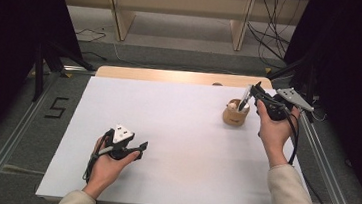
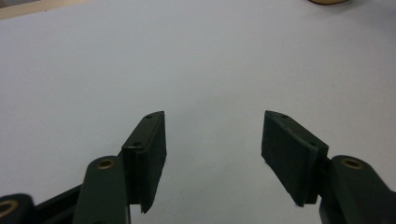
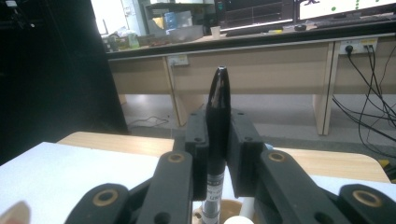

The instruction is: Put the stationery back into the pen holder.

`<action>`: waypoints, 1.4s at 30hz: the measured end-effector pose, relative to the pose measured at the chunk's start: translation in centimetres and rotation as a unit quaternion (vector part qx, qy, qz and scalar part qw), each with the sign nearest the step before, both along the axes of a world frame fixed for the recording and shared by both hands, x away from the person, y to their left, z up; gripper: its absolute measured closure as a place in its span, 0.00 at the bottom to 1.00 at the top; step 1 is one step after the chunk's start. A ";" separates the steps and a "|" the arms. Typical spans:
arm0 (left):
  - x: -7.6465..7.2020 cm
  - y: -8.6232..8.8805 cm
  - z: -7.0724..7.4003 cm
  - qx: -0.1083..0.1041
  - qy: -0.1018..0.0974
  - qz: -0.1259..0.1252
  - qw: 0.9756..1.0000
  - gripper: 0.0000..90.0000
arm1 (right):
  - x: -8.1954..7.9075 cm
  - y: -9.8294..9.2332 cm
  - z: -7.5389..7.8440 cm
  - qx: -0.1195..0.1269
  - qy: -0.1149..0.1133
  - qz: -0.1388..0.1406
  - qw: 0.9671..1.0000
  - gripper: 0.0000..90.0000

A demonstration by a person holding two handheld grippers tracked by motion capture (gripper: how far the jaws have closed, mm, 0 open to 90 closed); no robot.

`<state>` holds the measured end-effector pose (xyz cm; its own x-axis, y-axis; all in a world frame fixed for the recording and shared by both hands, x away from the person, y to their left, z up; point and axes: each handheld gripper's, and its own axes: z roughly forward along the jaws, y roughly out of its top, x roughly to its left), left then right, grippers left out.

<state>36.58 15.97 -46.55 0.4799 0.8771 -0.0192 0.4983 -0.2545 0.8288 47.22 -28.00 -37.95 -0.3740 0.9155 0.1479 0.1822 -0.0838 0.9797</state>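
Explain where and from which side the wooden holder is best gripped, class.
Grip the wooden holder across its round side wall, coming level from the open table on its left. Its top is taken: the pen, clamped in the right gripper, stands in it. The left gripper is open.

Table middle: bare white sheet, open passage from near edge to far edge.
Far right corner: wooden cup blocks, with a pen rising from it.
Near left: left gripper resting there.
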 end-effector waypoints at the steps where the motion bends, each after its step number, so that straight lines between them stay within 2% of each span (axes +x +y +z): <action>1: 0.0 0.0 0.0 0.000 0.000 0.000 1.000 0.44 | 0.0 0.0 0.0 -0.001 0.000 0.000 1.000 0.89; 26: 0.0 -0.1 0.0 -0.001 0.001 -0.001 1.000 0.44 | 0.5 0.3 -0.9 -0.018 -0.002 -0.006 1.000 0.89; 42: 0.0 -0.1 -0.1 -0.003 0.002 -0.001 1.000 0.44 | 1.1 0.6 -2.2 -0.031 0.008 -0.007 0.999 0.89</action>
